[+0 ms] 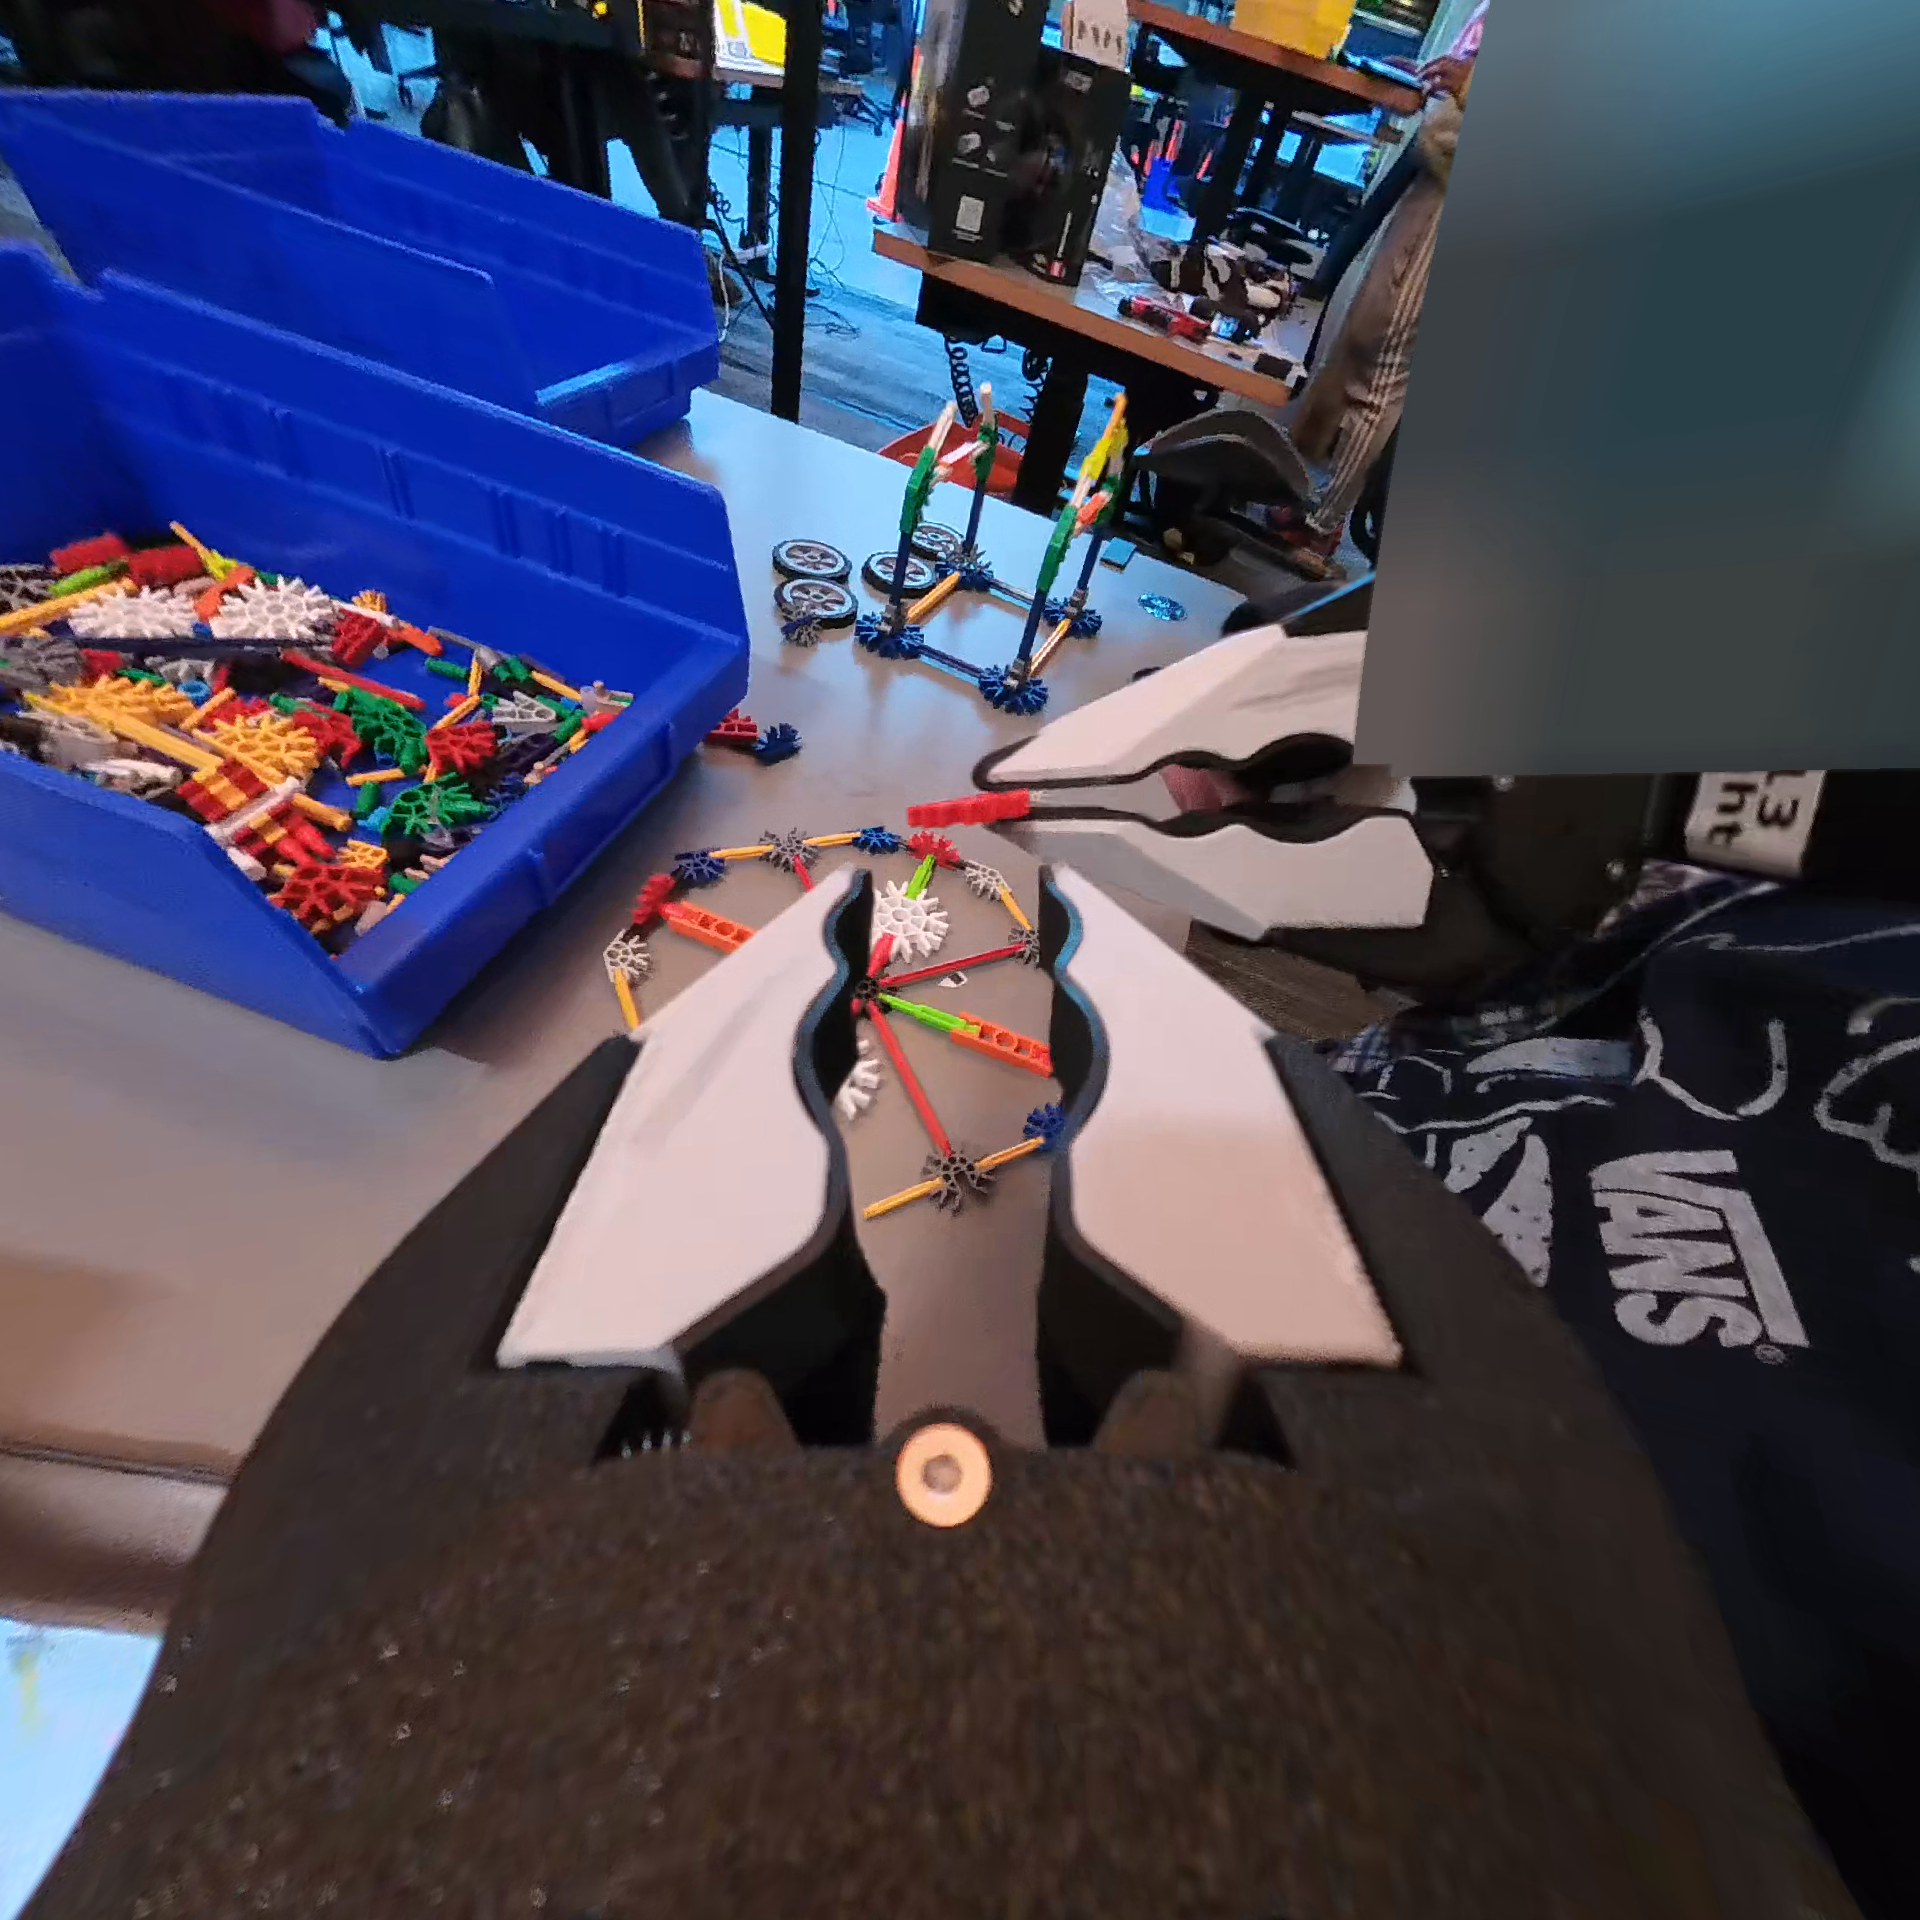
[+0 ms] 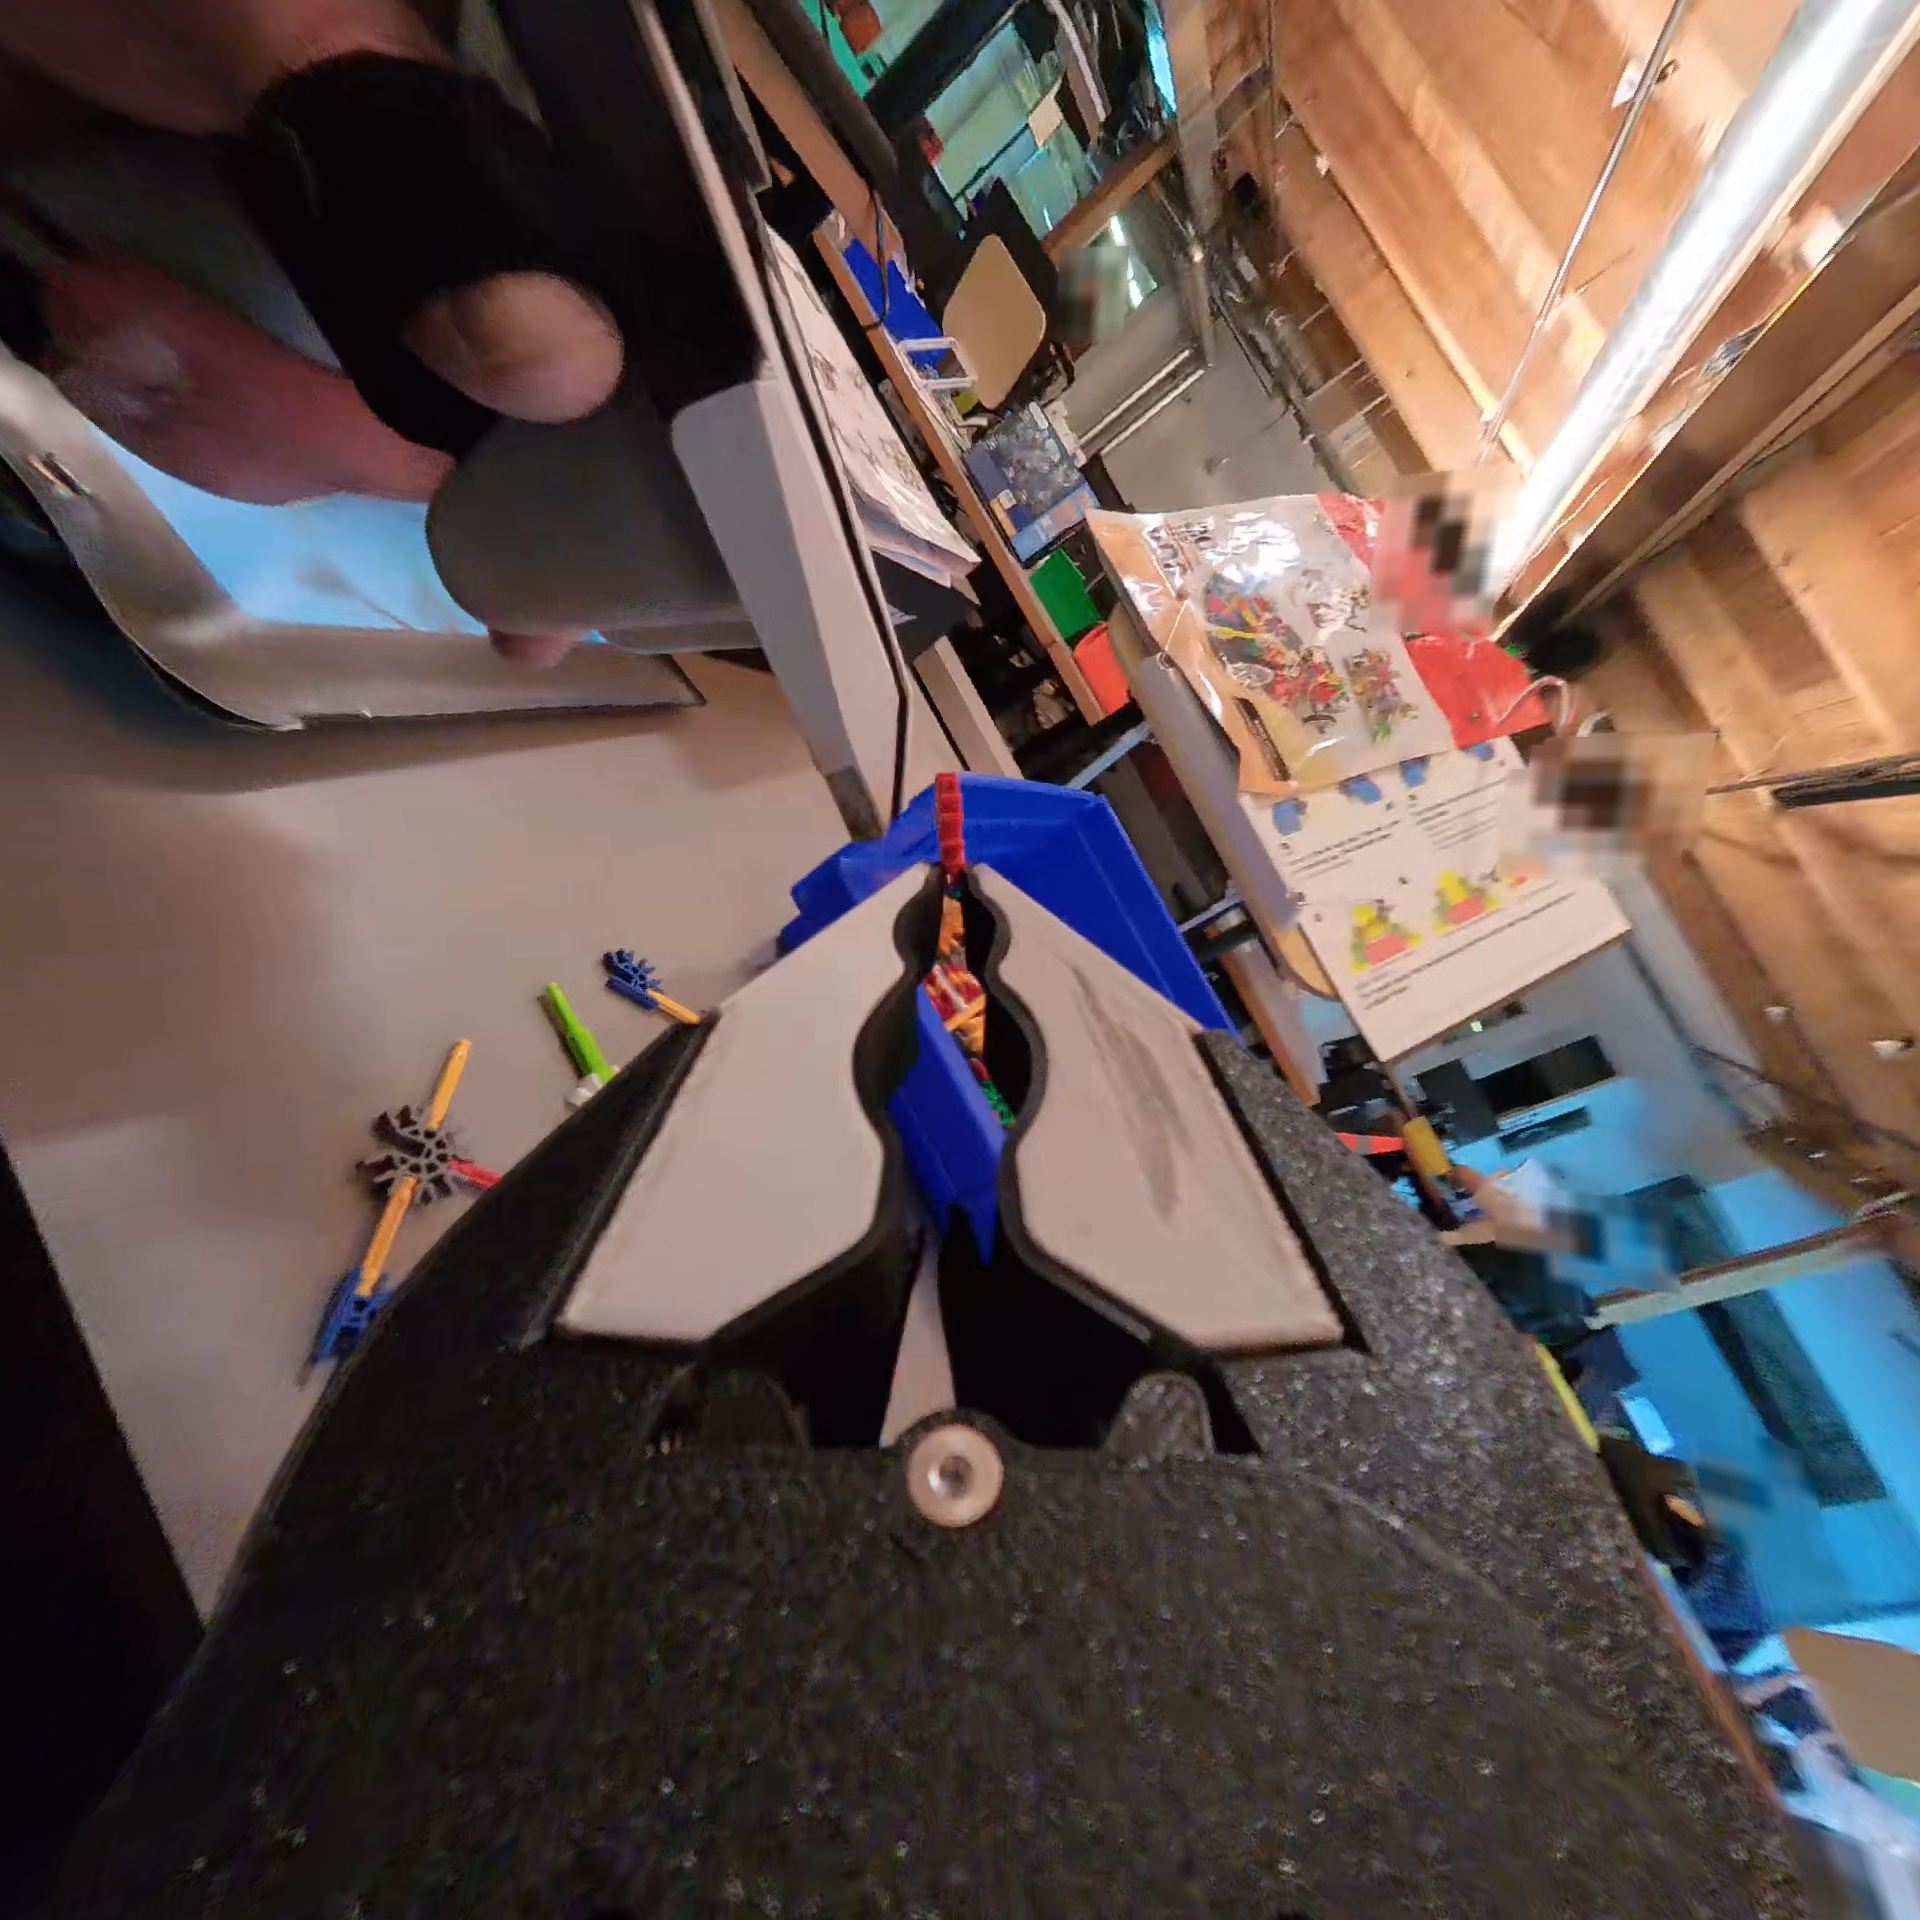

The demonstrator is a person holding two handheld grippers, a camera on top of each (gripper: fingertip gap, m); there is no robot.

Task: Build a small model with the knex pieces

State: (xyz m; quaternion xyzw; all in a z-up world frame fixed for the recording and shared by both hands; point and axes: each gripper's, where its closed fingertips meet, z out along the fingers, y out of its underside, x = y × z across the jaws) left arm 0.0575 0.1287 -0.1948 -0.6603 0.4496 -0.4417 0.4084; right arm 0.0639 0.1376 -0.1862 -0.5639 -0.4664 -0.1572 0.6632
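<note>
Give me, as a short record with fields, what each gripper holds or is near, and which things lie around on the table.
left gripper: open, holds nothing, above the flat wheel-shaped build
right gripper: shut on a red rod, pinched at the tips
red rod position: sticks out past the tips, above the wheel's far rim
surface: grey table
front blue bin: full of mixed coloured building pieces, left of the wheel
second blue bin: behind the first; contents not visible
upright frame: beyond the wheel, standing
small black wheels: beside the frame
</note>
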